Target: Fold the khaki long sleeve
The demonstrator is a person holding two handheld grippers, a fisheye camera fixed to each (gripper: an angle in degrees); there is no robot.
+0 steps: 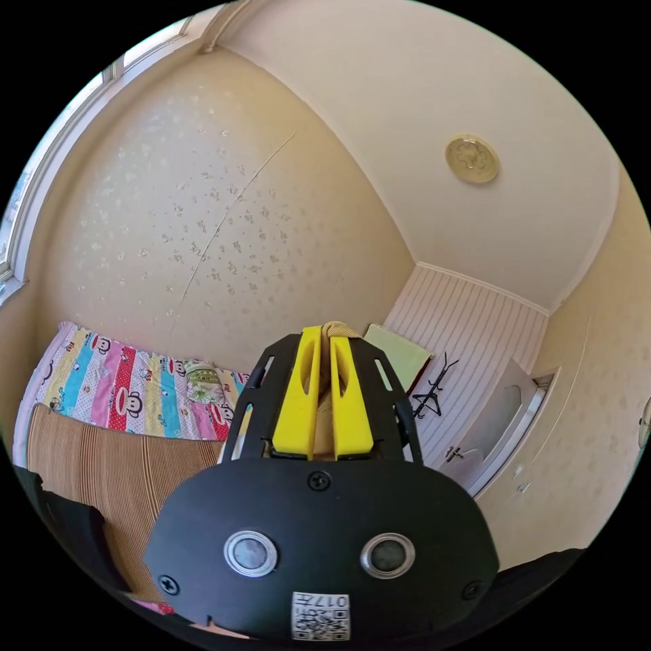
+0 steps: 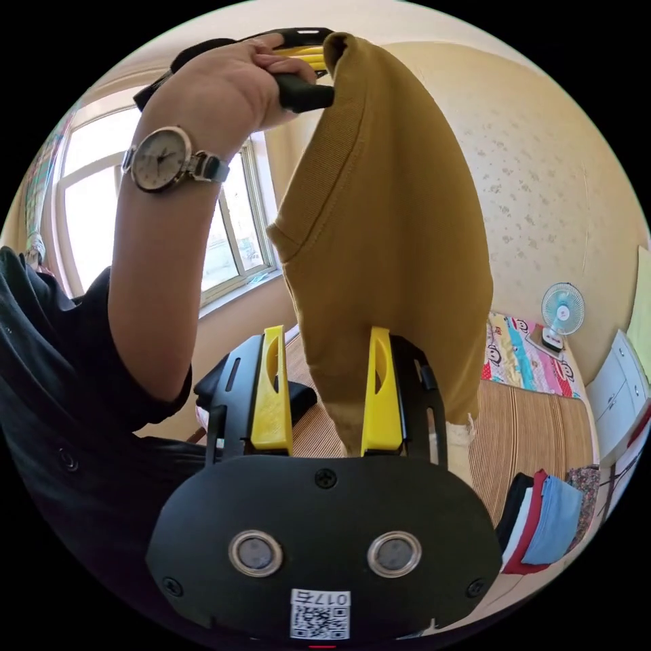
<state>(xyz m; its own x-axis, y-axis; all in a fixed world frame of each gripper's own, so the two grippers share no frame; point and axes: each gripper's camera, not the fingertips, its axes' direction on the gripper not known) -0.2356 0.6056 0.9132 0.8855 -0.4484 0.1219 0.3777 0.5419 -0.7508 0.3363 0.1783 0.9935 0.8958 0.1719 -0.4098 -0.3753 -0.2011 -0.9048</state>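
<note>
The khaki long sleeve (image 2: 393, 224) hangs in the air as a long drape in the right gripper view. A person's hand (image 2: 230, 81) holds my left gripper (image 2: 308, 54) high up, and it pinches the garment's top edge. In the left gripper view, my left gripper (image 1: 324, 336) points up at the wall, its yellow jaws shut on a fold of khaki cloth (image 1: 337, 330). My right gripper (image 2: 327, 336) stands open below, jaws wide apart. The garment's lower end hangs between them, close to the right-hand jaw; both jaws are not pressing on it.
Below lies a bed with a striped brown mat (image 2: 536, 420) and a cartoon-print sheet (image 1: 122, 393). A stack of folded clothes (image 2: 542, 522) sits at the mat's edge. A small fan (image 2: 561, 308), a window (image 2: 224, 230) and a white door (image 1: 495, 420) surround the bed.
</note>
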